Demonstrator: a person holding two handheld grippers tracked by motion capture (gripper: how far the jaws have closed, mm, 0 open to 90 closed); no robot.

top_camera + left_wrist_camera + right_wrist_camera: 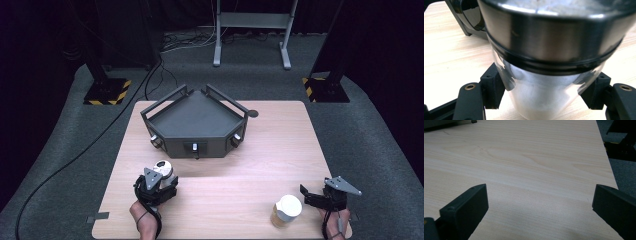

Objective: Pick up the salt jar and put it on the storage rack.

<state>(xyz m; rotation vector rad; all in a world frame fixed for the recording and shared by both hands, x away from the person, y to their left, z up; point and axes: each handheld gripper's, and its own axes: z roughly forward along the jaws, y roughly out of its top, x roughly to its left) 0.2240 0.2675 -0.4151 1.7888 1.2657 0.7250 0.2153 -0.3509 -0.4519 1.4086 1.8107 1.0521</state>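
The jar (pixel 164 171) was pinched upright by the left gripper (pixel 159 186), long axis vertical, metal lid up, at the table's (pixel 280 150) near left, in front of the tray (pixel 195 120). The right gripper (pixel 312 196) was held spread over bare wood, just beside a white-lidded cup (pixel 287 210).

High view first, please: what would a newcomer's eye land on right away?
Probably the dark angular tray at the far middle of the table. Next, the left gripper shut on a metal-lidded jar at the near left, and a white-lidded jar beside the open right gripper.
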